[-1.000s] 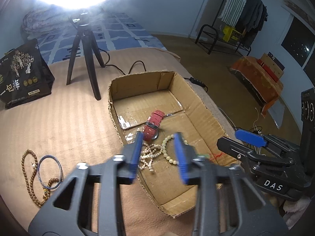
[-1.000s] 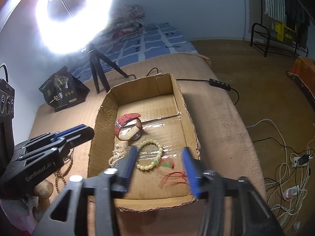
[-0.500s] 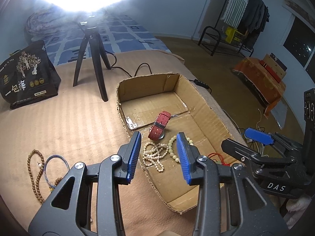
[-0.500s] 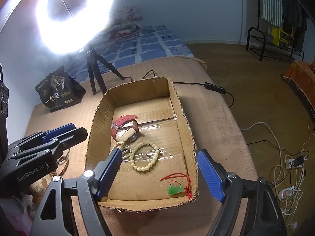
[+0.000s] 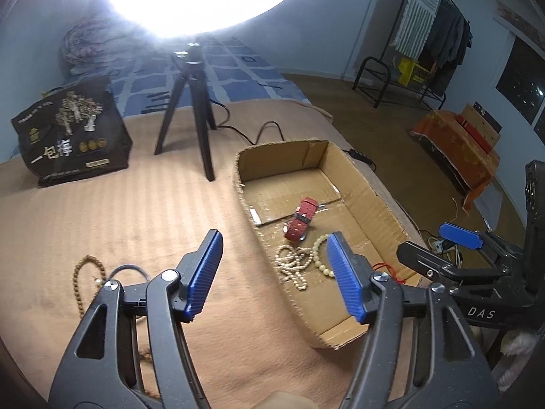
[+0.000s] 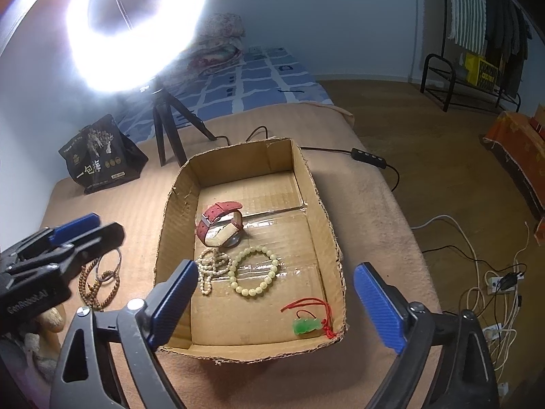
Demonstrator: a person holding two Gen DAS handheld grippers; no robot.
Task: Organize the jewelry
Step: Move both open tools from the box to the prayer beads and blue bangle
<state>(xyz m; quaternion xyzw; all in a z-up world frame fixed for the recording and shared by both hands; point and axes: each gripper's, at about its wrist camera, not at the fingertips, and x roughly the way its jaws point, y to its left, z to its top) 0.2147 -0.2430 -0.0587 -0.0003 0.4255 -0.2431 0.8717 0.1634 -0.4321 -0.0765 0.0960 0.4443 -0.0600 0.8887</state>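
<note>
On the far left a black bag (image 6: 102,155) with gold pictures sits on the tan blanket (image 5: 119,211) of the bed. Just right of it stands a black tripod (image 5: 190,109) holding a very bright ring light (image 6: 136,27). Near us on the left, a brown bead necklace (image 6: 97,286) and a thin metal bangle (image 6: 109,262) lie touching each other on the blanket, outside the box. The left gripper (image 5: 274,272) is above the blanket near them, just left of the box, with its blue pads wide apart and nothing between them. In the middle sits an open cardboard box (image 6: 318,191). Inside it, a red watch (image 6: 221,223) is toward the far part. Nearer, a small white bead string (image 6: 211,266) lies bunched up, touching a pale green bead bracelet (image 6: 253,271) on its right. A green pendant (image 6: 306,325) on a red cord is in the near right corner. The right gripper (image 6: 276,305) is over the near end of the box, opened very wide and holding nothing. On the right, white cables (image 6: 490,293) lie on the wooden floor (image 6: 408,109).
</note>
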